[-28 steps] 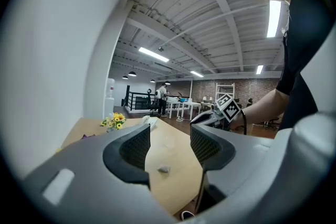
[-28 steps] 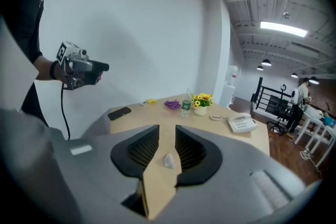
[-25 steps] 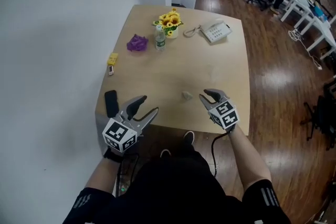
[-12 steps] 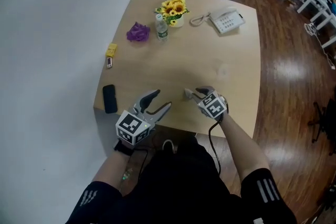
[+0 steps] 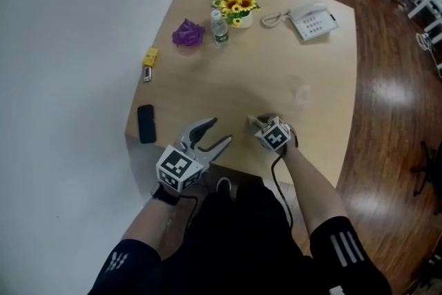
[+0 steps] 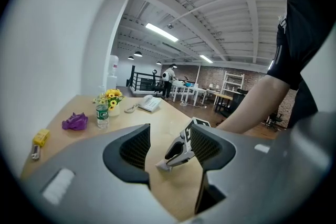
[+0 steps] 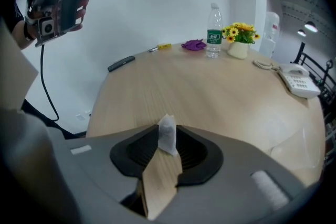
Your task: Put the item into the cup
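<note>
Right hand-held gripper [image 7: 167,140], jaws opening about a tea bag [image 7: 167,127]. The light bag may be nudged aside if gripped off-centre.

Pale tan table [image 5: 228,79], purple wrapper [image 5: 187,32], yellow flowers [image 5: 242,2] (white pot [image 5: 246,20]), white telephone [image 5: 313,21], black slab [image 5: 146,124] — white sachet [image 7: 167,134]

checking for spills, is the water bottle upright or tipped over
Upright: the water bottle stands cap up on the table, beside the flowers.
</note>
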